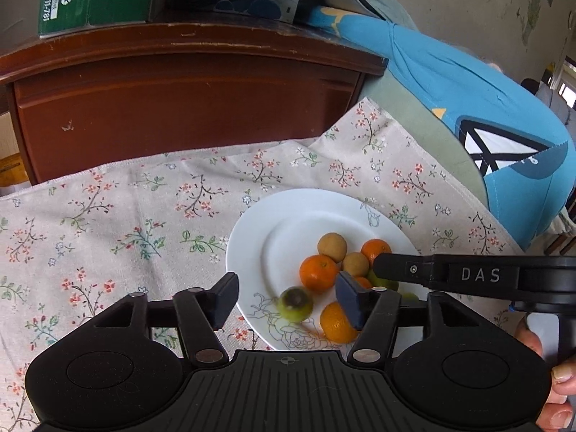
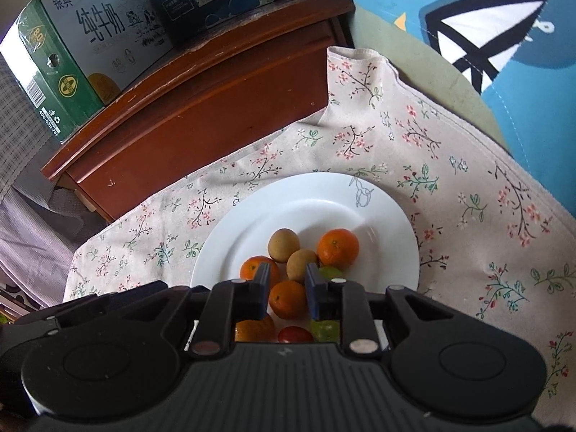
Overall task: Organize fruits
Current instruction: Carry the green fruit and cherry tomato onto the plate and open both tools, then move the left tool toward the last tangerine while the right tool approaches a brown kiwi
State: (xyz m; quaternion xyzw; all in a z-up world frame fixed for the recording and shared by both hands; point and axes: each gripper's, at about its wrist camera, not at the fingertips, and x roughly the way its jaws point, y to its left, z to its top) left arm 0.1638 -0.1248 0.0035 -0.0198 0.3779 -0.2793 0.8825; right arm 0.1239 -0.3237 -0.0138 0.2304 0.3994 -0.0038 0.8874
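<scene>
A lived-in home: a floral cloth [image 2: 432, 151] covers the tabletop, milk cartons [image 2: 82, 54] sit on a worn wooden cabinet [image 1: 187, 108], and a blue printed blanket [image 1: 486, 115] lies beside them.

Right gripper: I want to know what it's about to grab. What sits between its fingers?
In the right wrist view, an orange lies between the right gripper fingers, on the white plate.

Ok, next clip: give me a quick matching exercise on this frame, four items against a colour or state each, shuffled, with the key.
Items:
1. left gripper
2. plate
3. milk carton
4. fruit between the left gripper's fingers

Descriptions:
A. white, holds the fruit
B. green, blurred, dark spot
C. stands on the wooden cabinet
D. open, above the plate's edge

Pairs: 1-D, 2-A, 3-C, 4-B
</scene>
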